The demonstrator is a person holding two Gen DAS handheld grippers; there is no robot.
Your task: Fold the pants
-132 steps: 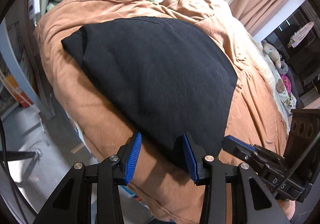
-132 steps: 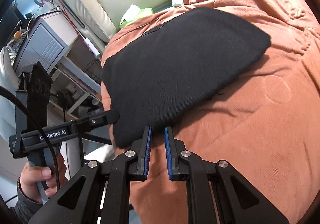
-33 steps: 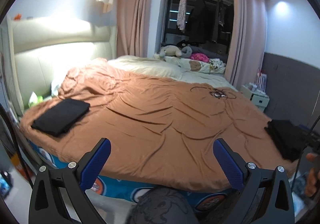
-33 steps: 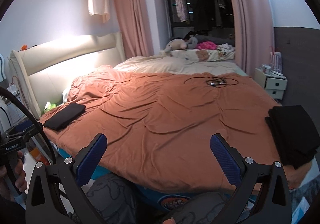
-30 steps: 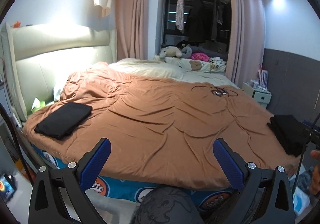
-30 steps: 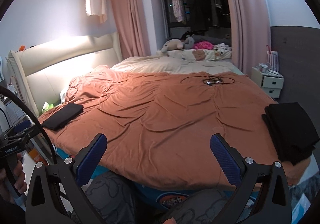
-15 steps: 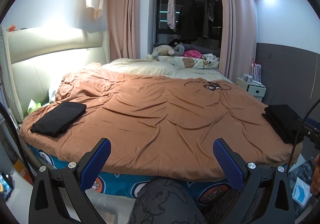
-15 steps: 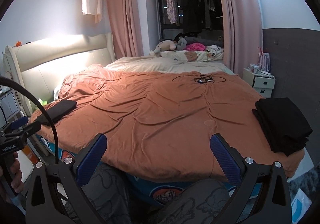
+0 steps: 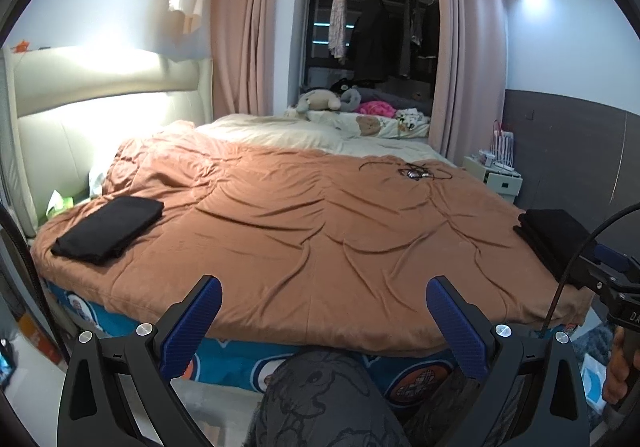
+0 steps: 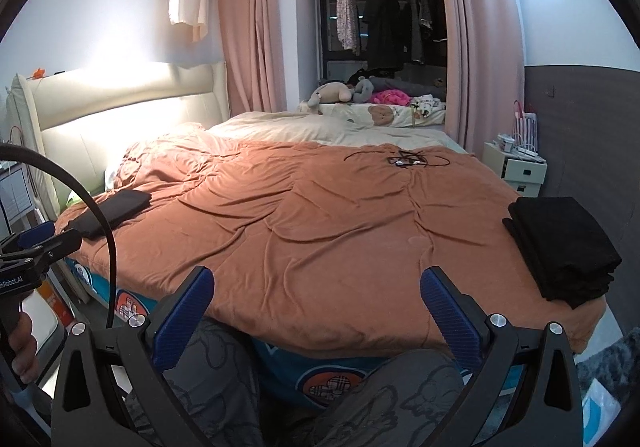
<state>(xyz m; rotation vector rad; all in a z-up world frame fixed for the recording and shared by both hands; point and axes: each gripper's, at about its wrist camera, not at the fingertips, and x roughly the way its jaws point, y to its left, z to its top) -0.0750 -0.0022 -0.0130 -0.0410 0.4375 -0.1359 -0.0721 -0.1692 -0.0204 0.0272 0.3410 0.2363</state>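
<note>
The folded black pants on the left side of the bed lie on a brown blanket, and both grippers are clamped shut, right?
Not quite. The folded black pants do lie on the brown blanket, but the left gripper and right gripper are both wide open and hold nothing, as each wrist view shows.

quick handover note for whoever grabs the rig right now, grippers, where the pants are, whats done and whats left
Left gripper: jaws wide open, holding nothing, raised in front of the bed.
Right gripper: the same, open and holding nothing.
Folded black pants: a flat single piece on the brown blanket, at its near left corner by the headboard.
Black stack: several folded dark pieces piled at the near right corner of the bed.
Done: the pants on the left lie folded and released.
Left: no unfolded pants show on the bed; whether the stack at the right holds more to fold cannot be told from here.
</note>
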